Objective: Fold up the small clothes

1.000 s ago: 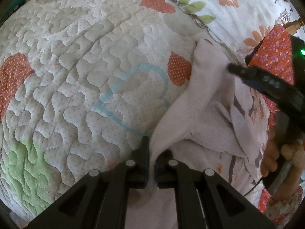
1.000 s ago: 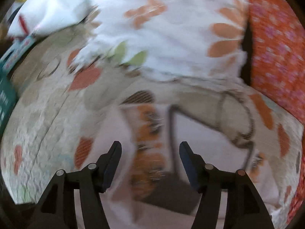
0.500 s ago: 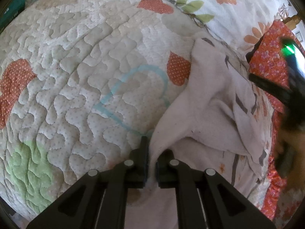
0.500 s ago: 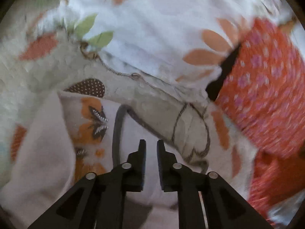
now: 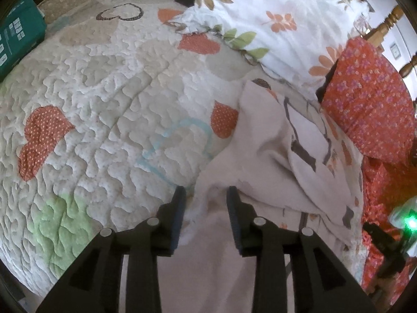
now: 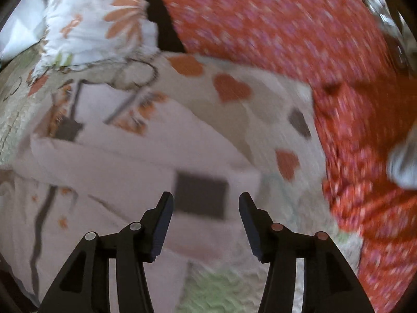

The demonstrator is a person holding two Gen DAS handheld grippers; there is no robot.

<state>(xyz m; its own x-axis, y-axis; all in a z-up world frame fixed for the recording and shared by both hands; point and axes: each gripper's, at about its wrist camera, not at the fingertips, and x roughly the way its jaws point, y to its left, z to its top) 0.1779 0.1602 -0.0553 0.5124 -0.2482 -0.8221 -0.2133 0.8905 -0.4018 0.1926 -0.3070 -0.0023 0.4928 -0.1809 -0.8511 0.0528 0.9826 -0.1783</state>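
A small pale pink garment (image 5: 263, 140) with grey and orange print lies crumpled on a quilted bedspread (image 5: 109, 109). My left gripper (image 5: 206, 195) is open, its jaws apart on either side of a fold of the garment's edge. The garment also shows in the blurred right wrist view (image 6: 117, 161), folded over with a dark grey patch (image 6: 200, 198). My right gripper (image 6: 206, 206) is open just above that patch, holding nothing. The right gripper's body with a green light (image 5: 406, 221) shows at the far right of the left wrist view.
A white floral pillow (image 5: 273, 26) and an orange-red floral cushion (image 5: 370, 104) lie at the head of the bed, right of the garment. A green box (image 5: 18, 36) stands at the far left. A wooden bedpost (image 5: 385, 23) is behind the pillows.
My left gripper was shut on the garment's edge and has opened, letting it go. My right gripper shut briefly, then opened again and swung right toward the red cushion.
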